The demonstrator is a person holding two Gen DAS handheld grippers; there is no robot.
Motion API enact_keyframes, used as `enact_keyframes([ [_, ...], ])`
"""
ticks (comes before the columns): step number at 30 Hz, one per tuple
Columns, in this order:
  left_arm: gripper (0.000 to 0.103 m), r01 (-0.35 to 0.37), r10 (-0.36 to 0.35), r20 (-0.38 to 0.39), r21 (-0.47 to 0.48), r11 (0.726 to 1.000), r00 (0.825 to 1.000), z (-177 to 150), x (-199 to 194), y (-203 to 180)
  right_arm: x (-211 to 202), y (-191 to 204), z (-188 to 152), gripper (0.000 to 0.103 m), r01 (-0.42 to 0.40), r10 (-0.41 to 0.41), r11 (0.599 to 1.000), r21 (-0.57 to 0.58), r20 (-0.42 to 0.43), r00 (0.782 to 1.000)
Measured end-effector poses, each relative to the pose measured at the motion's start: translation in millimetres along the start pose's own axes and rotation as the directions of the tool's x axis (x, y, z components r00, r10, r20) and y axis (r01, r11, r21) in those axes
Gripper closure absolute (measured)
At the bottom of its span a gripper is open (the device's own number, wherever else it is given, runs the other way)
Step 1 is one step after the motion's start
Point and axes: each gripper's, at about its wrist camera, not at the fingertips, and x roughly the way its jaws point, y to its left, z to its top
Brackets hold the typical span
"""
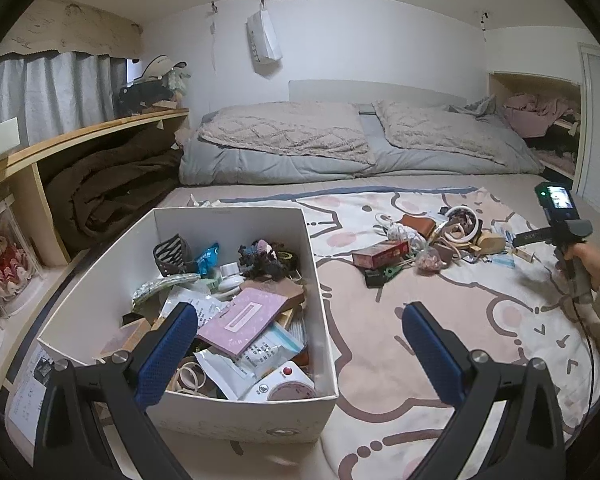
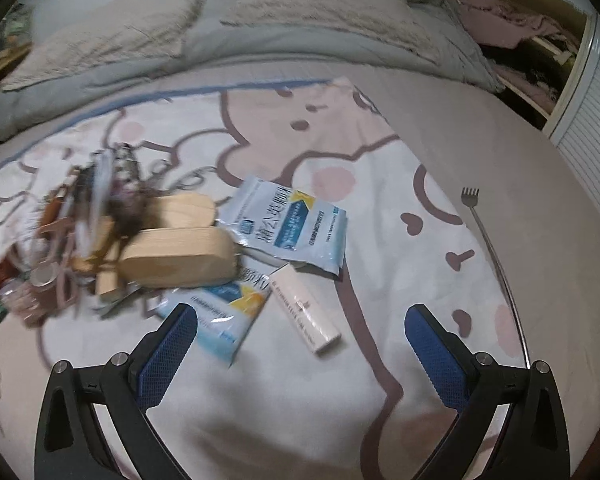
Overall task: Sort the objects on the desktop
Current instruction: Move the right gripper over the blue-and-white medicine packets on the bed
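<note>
1. Desktop objects, loose lot: a heap lies on a cartoon-print blanket spread over the bed, well right of the white box.
2. White box: open-topped, on the blanket's left part, crammed with a pink booklet, paper packets, rubber bands, a white jar and a white device with a red button.
3. Surroundings: grey pillows behind; wooden shelf with a brown blanket to the left.
4. Heap, right wrist view: two wooden blocks stacked, blurred tangled oddments to their left.
5. Beside the blocks: two blue-white sachets, one partly under the left finger; a slim pale carton lies between the fingers' line, clear of them.
6. Metal back-scratcher lies apart at right.
7. Left gripper: fingers spread wide, empty, over the box's right wall.
8. Right gripper: fingers spread wide, holding nothing, above the blanket.
</note>
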Motion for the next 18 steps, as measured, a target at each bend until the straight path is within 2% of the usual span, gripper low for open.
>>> enact_keyframes([
  [4, 0.0, 0.004, -0.005, -0.02, -0.008, 1.0, 1.0, -0.5, 5.3, -0.5, 23.4, 9.7, 3.3, 0.0, 0.035, -0.038, 0.999, -0.035, -0.073, 0.997],
  [8, 0.0, 0.016, -0.017, -0.041, -0.021, 1.0, 0.999, -1.4, 10.9, -0.3, 35.6, 15.0, 7.6, 0.0, 0.064, -0.068, 0.996, -0.054, -0.076, 0.995],
  [18, 0.0, 0.017, -0.018, -0.074, -0.011, 1.0, 0.997, -4.9, 20.9, -5.1, 61.9, -11.9, 27.8, 0.0, 0.066, -0.049, 0.986, 0.154, -0.112, 0.993],
])
